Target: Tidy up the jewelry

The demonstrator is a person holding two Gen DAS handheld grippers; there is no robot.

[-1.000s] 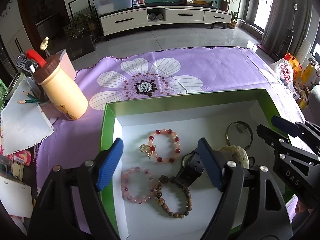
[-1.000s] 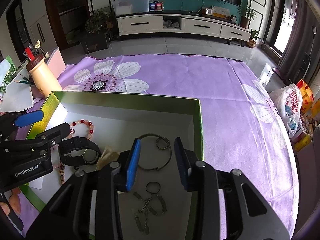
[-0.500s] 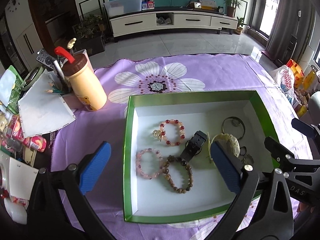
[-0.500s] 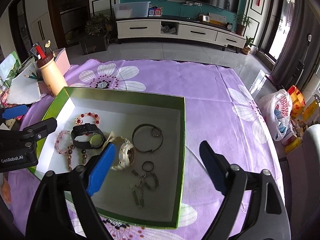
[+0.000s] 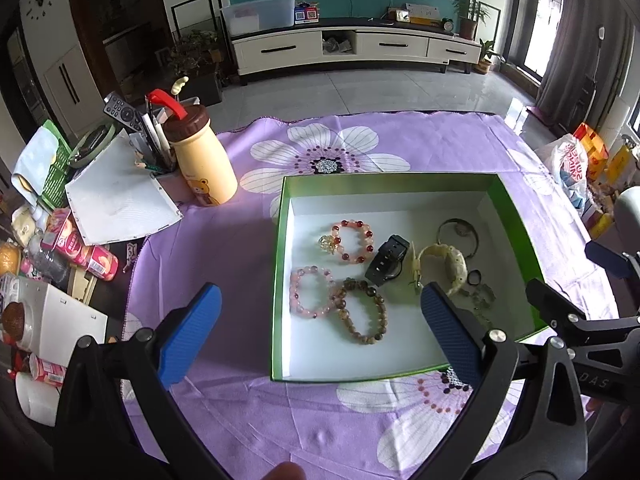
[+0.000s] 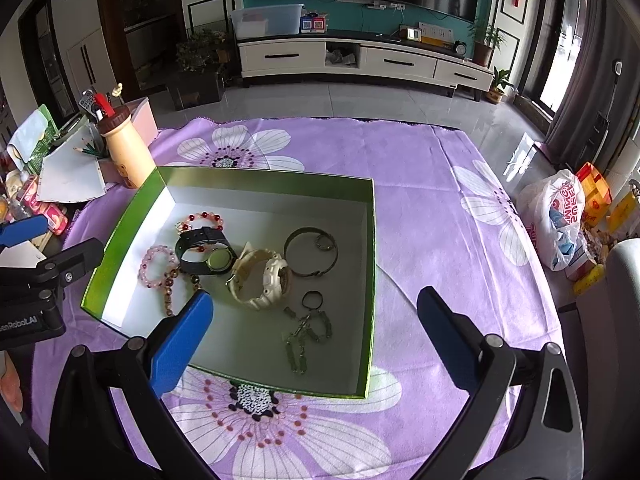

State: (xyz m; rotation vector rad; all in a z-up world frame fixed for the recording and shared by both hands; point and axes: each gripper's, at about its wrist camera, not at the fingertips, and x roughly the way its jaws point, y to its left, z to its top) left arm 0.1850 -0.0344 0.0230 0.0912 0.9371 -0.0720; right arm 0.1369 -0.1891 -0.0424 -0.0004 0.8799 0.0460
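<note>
- Purple flowered cloth (image 6: 420,216) covers the table, filling most of both views.
- Green box (image 5: 516,216) with white floor sits open on the cloth, centre of the left wrist view; all the jewelry lies inside it.
- Left gripper (image 5: 320,332) hangs above the box's near edge, blue pads spread wide, nothing between them.
- Right gripper (image 6: 316,344) hangs over the box's near right corner, likewise spread wide and empty.
- Yellow bottle (image 5: 204,168) with brown cap stands on the cloth at 10 o'clock from the box, outside it.
- Cream watch (image 6: 264,280) lies mid-box; black watch (image 6: 204,256) touches it at 9 o'clock.
- Dark bangle (image 6: 310,252) lies at 1 o'clock from the cream watch.
- Red bead bracelet (image 5: 354,240) lies toward the far left; pink bead bracelet (image 5: 312,296) at 7 o'clock from it, touching the brown bead bracelet (image 5: 362,312).
- Chain (image 6: 308,336) and small ring (image 6: 312,300) lie at 5 o'clock from the cream watch.
</note>
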